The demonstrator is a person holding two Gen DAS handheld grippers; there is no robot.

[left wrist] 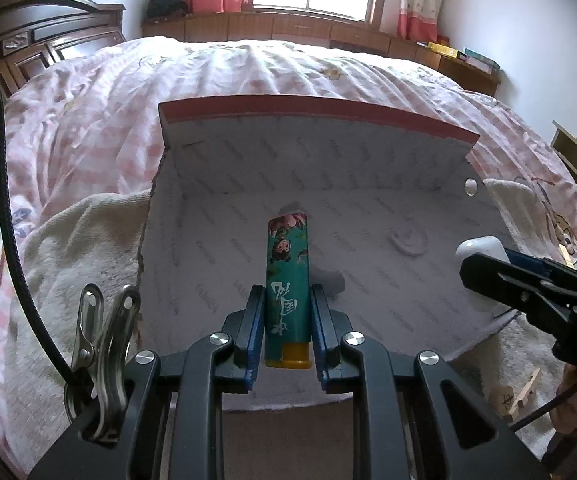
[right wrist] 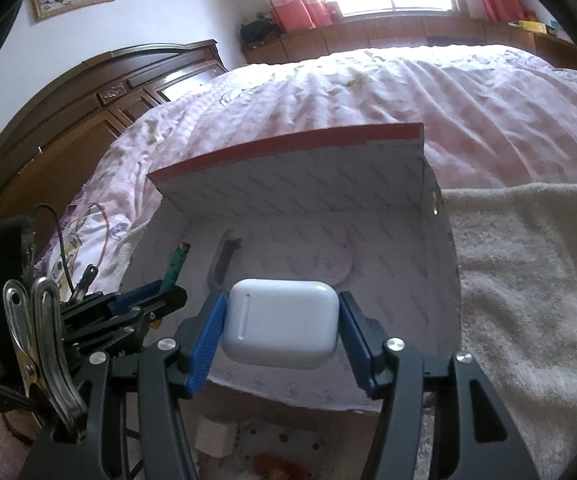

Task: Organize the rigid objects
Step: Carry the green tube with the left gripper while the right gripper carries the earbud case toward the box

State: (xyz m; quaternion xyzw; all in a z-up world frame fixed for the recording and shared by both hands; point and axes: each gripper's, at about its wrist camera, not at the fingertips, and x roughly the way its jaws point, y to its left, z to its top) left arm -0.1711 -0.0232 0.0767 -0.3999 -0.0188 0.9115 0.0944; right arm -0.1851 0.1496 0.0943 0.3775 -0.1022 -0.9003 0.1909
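Both my jaws loaded, hovering over the open box on the bed.

My left gripper [left wrist: 286, 316] is nearly closed, jaws pinching a slim green tube [left wrist: 288, 280] near its yellow cap, the body pointing to 12 o'clock over the box floor. It looks light, stiff and glossy, so likely to slip; a grip on the flat sides seems safest. My right gripper [right wrist: 282, 320], at 3 o'clock, stands partly open, clamped across a white earbud case [right wrist: 280, 322]: hard, smooth, rounded, best squeezed mid-body. The white box [left wrist: 368, 216] rests on a cream towel [left wrist: 68, 264].
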